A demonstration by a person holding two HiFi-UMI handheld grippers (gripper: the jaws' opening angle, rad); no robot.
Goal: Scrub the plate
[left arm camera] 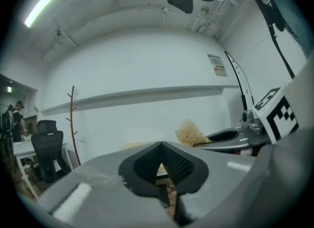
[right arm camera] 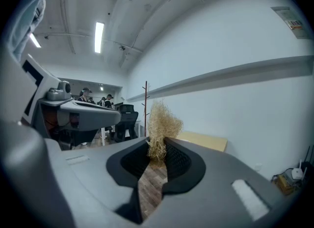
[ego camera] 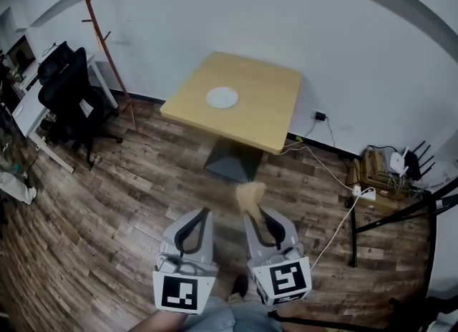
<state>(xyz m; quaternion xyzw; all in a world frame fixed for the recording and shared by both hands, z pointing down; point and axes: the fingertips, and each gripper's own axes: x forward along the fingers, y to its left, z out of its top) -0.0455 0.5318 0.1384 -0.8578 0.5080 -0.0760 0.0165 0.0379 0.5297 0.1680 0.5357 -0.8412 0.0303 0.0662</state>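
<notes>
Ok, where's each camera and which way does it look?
Head view: on the person's head, looking down at the table and plate; left gripper and right gripper show.
Left gripper view: on the left gripper, facing the wall; its shut jaws and the right gripper show.
Right gripper view: on the right gripper, facing the wall; its jaws pinch the scrubber.
Shared: all see the scrubber.

1. One square pale-wood table (ego camera: 265, 109), at twelve o'clock from me.
2. One round white plate (ego camera: 222, 97).
3. One straw-coloured fibre scrubber tuft (ego camera: 250, 194).
4. Two grey plastic tools of mine: left gripper (ego camera: 202, 215) at seven o'clock, right gripper (ego camera: 256, 215) at five.
5. One thin reddish-brown coat stand (ego camera: 100, 33), at ten o'clock.
</notes>
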